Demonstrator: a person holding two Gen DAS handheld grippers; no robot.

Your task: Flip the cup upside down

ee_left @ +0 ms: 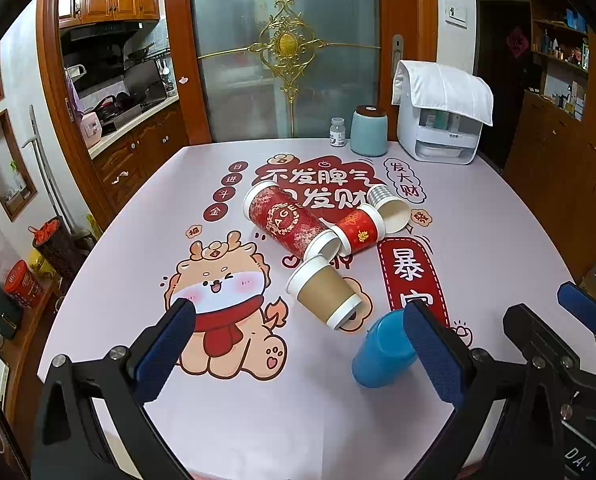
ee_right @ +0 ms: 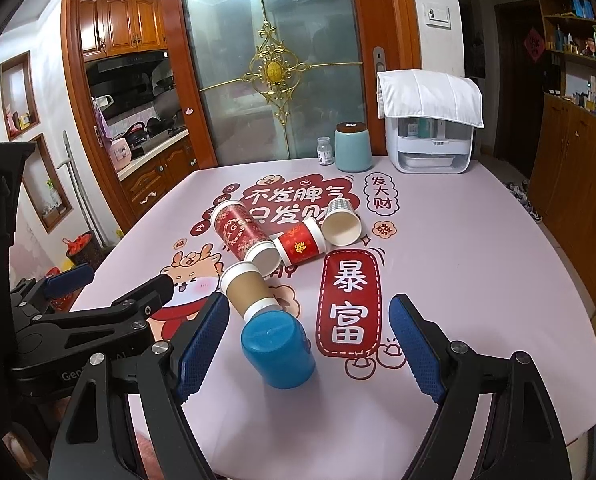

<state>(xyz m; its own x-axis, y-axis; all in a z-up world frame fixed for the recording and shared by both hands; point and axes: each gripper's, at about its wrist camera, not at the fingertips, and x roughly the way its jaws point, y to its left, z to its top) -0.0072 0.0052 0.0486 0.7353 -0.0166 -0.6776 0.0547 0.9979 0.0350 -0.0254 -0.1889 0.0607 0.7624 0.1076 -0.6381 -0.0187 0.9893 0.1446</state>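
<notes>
A blue plastic cup point(ee_right: 279, 354) stands upside down on the table, base up; it also shows in the left wrist view point(ee_left: 382, 354). Behind it lie several paper cups on their sides: a brown one point(ee_right: 247, 290) point(ee_left: 325, 294), a tall red one point(ee_right: 240, 232) point(ee_left: 286, 220), a short red one point(ee_right: 301, 245) point(ee_left: 358, 232) and a checked one point(ee_right: 340, 222) point(ee_left: 390, 206). My right gripper point(ee_right: 309, 346) is open, its fingers on either side of the blue cup, not touching. My left gripper point(ee_left: 298, 354) is open and empty, left of the blue cup.
The table carries a pink printed cloth point(ee_right: 478, 260). At its far edge stand a teal jar point(ee_right: 353, 148), a small white bottle point(ee_right: 324, 152) and a white appliance under a cloth point(ee_right: 430, 132). A glass door is behind. The table edge is close below the grippers.
</notes>
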